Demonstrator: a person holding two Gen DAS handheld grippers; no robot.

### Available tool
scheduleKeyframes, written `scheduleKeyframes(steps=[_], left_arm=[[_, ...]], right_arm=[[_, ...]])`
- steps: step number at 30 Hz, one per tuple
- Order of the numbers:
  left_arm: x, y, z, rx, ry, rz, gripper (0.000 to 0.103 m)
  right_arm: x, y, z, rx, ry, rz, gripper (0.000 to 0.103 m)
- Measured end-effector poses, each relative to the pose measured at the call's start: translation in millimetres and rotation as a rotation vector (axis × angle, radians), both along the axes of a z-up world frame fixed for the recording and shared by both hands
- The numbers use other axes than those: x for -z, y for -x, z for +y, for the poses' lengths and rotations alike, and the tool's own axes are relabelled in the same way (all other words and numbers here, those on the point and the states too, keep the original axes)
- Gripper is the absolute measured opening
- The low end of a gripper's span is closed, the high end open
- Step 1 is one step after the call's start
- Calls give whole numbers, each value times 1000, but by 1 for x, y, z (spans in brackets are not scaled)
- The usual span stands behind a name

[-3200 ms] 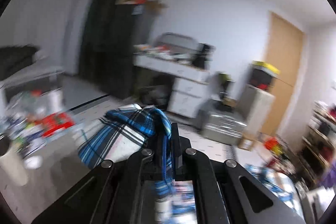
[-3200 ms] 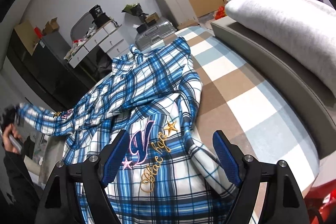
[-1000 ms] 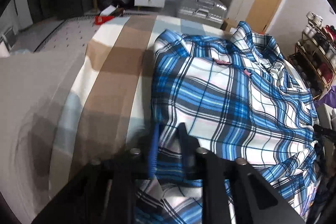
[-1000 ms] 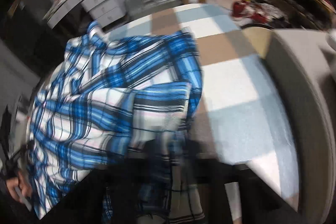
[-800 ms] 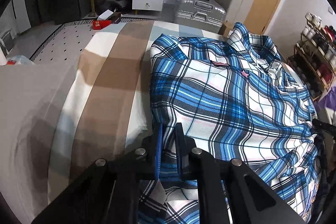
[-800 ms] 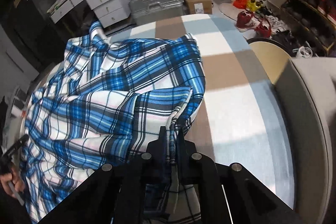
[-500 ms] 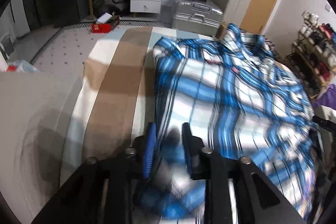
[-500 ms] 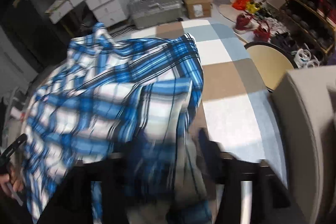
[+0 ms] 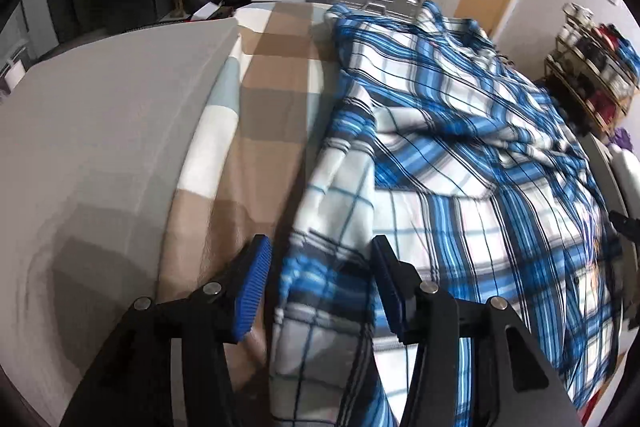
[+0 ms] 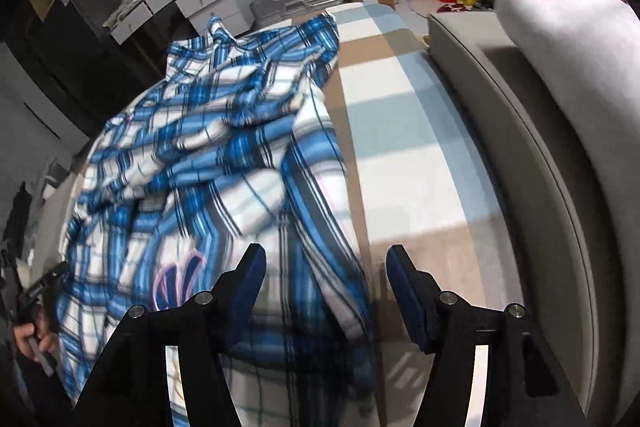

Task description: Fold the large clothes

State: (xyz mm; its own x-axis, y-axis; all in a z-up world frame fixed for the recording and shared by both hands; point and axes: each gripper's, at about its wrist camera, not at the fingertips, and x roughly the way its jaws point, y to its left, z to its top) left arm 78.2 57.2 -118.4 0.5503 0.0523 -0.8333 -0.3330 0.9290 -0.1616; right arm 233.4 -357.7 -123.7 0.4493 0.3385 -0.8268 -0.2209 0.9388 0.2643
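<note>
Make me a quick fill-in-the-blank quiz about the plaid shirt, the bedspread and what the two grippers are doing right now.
1. The shirt is plaid in white, black and ____.
2. It lies on a checked bedspread of tan, white and pale ____ blocks.
3. The jaws of the left gripper and of the right gripper stand ____, having just been opening, clamping no cloth.
4. Past the bed's far end stands a silver ____.

Missing words: blue; blue; open; suitcase

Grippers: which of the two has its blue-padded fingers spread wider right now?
The right gripper: its fingers stand wider apart than the left gripper over the blue-and-white plaid shirt. Both have just been opening, neither pinching cloth.
</note>
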Motion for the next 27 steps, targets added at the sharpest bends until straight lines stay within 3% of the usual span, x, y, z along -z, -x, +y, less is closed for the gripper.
scheduleKeyframes(steps=[1,2,3,4,5,8,10,13,14,15,16,17,24,27], left_arm=[[1,-1,-1,11,9,-5,46],[2,-3,-1,11,18,-6,46],[1,-5,-1,10,19,-14,38],[0,-6,-1,16,13,-26,27],[0,-7,-3,18,5,-28,3],[-7,4,12,-64,-8,-74,1],[-8,11,20,-90,6,-75,1],[-9,16,18,-74,21,-68,4],[-11,19,16,-67,18,-67,15],[-12,24,13,-63,14,-64,31],[-14,31,11,-60,17,-75,40],[-15,37,9,-56,24,-88,49],[-5,59,-2,-46,109,-82,49],[0,60,-7,-47,114,-70,49]], right_arm=[[2,0,2,-7,-3,3,57],[4,1,7,-27,5,12,38],[4,-3,10,-46,9,18,24],[2,-2,13,-83,-8,16,3],[-2,1,11,-88,-36,-5,1],[-15,-4,-15,56,-87,-56,1],[-17,-7,-33,161,-51,-42,7],[-18,8,-32,114,-44,-27,31],[-21,22,-31,70,-61,-50,50],[-22,31,-30,55,-69,-63,60],[-23,47,-32,38,-82,-82,68],[-22,57,-34,32,-90,-86,68],[9,118,-58,88,-68,-56,68],[13,125,-55,79,-45,-105,69]])
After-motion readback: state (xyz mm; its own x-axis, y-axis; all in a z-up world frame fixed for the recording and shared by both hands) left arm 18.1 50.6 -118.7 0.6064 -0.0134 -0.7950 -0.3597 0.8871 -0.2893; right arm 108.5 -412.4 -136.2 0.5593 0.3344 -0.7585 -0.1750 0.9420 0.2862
